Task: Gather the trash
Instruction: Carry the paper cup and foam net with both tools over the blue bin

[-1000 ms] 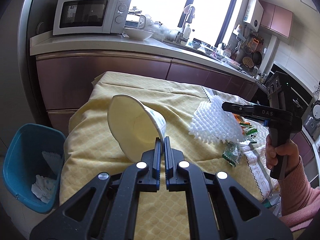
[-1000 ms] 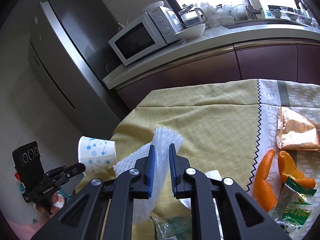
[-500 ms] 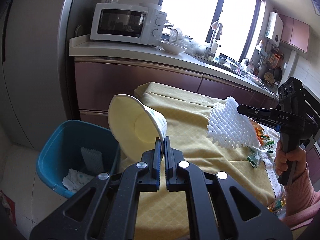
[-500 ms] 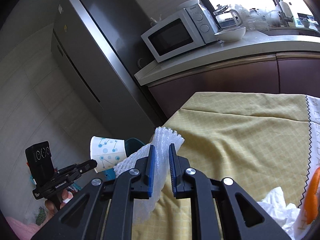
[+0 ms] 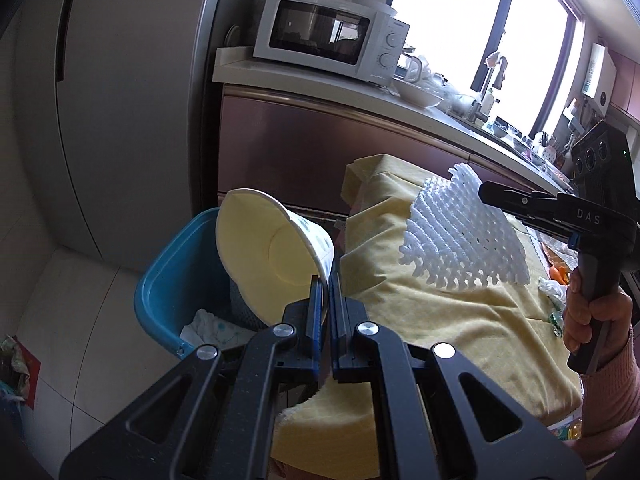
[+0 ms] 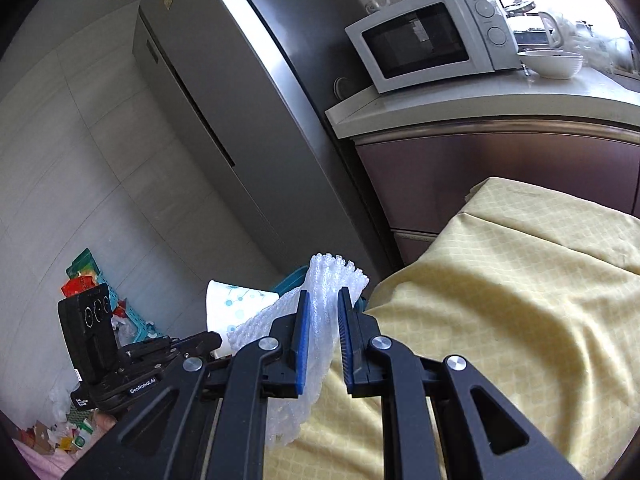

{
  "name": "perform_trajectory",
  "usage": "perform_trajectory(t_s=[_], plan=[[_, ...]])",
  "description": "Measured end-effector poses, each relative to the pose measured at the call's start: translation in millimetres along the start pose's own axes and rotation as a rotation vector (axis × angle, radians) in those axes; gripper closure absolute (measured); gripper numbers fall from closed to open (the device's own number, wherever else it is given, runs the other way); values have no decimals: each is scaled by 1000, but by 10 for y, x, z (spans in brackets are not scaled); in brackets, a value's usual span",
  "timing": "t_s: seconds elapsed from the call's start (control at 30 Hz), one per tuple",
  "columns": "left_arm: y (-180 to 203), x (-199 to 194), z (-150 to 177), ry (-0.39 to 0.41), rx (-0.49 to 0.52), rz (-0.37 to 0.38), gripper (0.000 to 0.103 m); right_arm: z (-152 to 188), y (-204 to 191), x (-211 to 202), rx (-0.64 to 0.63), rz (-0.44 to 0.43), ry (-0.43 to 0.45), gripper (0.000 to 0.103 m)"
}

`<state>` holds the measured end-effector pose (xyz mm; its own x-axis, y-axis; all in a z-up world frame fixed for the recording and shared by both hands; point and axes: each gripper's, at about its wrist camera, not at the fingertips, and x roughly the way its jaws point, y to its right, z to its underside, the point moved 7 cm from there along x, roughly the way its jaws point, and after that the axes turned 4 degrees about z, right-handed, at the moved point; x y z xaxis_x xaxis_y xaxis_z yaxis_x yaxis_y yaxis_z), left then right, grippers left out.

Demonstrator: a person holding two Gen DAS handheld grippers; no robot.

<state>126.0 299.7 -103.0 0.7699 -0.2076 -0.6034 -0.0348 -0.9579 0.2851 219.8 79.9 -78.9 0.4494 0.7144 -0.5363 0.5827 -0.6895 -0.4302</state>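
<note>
My left gripper (image 5: 327, 280) is shut on the rim of a white paper cup (image 5: 272, 248) with blue dots, held tilted over the blue bin (image 5: 172, 280). The cup also shows in the right wrist view (image 6: 236, 304), with the left gripper (image 6: 200, 340) beside it. My right gripper (image 6: 323, 300) is shut on a white foam net sleeve (image 6: 320, 280), held above the table's left end. In the left wrist view the foam net (image 5: 460, 240) hangs from the right gripper (image 5: 486, 192) over the yellow tablecloth (image 5: 440, 320).
The bin holds crumpled paper (image 5: 208, 324) and stands on the floor by the table's left end. A fridge (image 6: 224, 120), a counter with a microwave (image 5: 328, 40) and cabinets stand behind. More wrappers (image 5: 556, 276) lie at the table's right. Clutter (image 6: 92, 280) lies on the floor.
Both grippers have swung left toward the bin. The cup has moved from over the table to over the bin's rim, and the foam net has followed to the table's left end.
</note>
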Motion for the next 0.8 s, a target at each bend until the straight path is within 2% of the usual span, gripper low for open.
perform_trajectory(t_s=[0.3,0.8], plan=[[-357,220,162,-48,-69,-65,99,-24,-274,546,-45,0,-66,90],[-772,643,337,-121,-161,-97,99,113,-477,1341,-77,69,-201,90]])
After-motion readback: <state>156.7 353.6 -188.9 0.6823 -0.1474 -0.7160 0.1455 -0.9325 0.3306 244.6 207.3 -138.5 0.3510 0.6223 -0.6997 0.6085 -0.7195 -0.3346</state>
